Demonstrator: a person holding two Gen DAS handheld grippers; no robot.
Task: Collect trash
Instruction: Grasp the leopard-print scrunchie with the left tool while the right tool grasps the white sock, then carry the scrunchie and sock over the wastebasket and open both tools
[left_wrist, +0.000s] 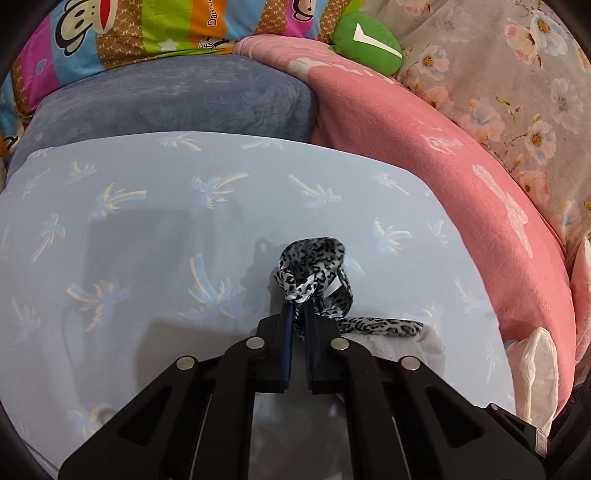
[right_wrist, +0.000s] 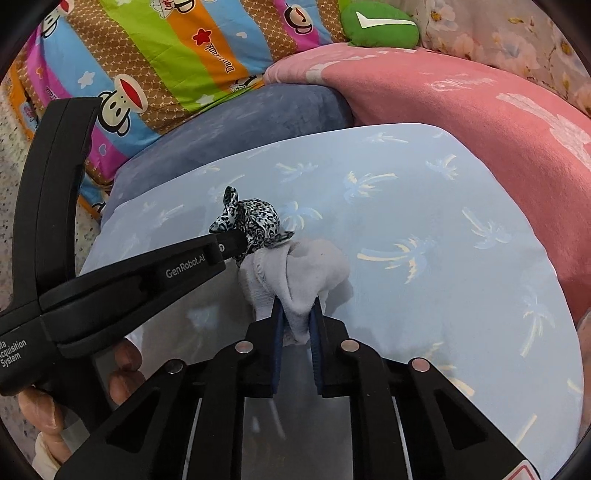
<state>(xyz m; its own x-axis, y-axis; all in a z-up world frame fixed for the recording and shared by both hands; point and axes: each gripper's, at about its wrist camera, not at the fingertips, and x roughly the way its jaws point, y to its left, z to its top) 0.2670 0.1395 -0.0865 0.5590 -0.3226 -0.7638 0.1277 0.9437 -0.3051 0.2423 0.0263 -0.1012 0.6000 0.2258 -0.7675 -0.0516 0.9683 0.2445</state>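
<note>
Pick-up appears to be the step in hand. A leopard-print strip is pinched in the left gripper above the pale blue pillow; a grey sock is clamped in the right gripper, touching the strip. Next, both pieces would need carrying to a bin, which is not shown.

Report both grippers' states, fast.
Left gripper: jaws shut on the leopard-print fabric strip.
Right gripper: jaws shut on the pale grey cloth.
</note>
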